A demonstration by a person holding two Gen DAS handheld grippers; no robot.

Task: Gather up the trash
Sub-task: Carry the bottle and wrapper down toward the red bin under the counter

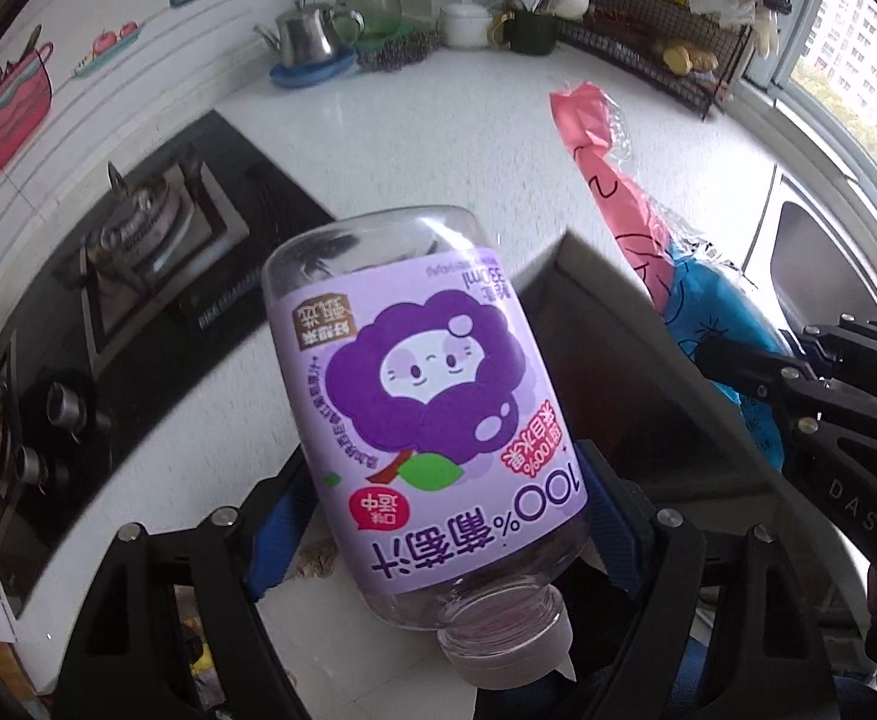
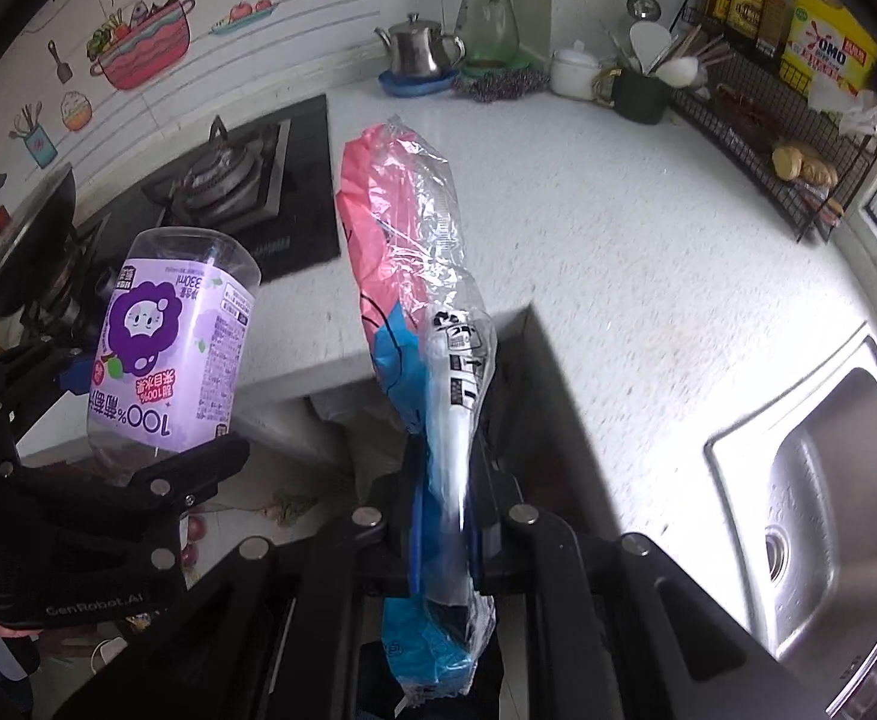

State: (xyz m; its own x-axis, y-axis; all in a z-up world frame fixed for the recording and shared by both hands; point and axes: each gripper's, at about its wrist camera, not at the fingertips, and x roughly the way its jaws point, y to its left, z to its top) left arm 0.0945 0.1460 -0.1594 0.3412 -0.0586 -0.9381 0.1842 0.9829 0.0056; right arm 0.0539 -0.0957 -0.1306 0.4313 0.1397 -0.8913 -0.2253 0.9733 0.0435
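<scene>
My left gripper (image 1: pixel 444 528) is shut on an empty clear bottle with a purple grape-juice label (image 1: pixel 420 408), held upside down with its cap toward the camera, off the front edge of the white counter (image 1: pixel 438 138). The bottle also shows in the right wrist view (image 2: pixel 168 348), with the left gripper (image 2: pixel 108 420) around it. My right gripper (image 2: pixel 447 480) is shut on a crumpled pink, blue and clear plastic wrapper (image 2: pixel 414 276) that sticks up past the counter's corner. The wrapper also shows in the left wrist view (image 1: pixel 618 204), with the right gripper (image 1: pixel 756 372) at the right.
A gas stove (image 1: pixel 150 252) lies at the left. A steel sink (image 2: pixel 822 480) is at the right. A kettle (image 2: pixel 417 51), a white pot (image 2: pixel 573 69), a utensil cup (image 2: pixel 639 93) and a black wire rack (image 2: pixel 762 120) with bottles line the back wall.
</scene>
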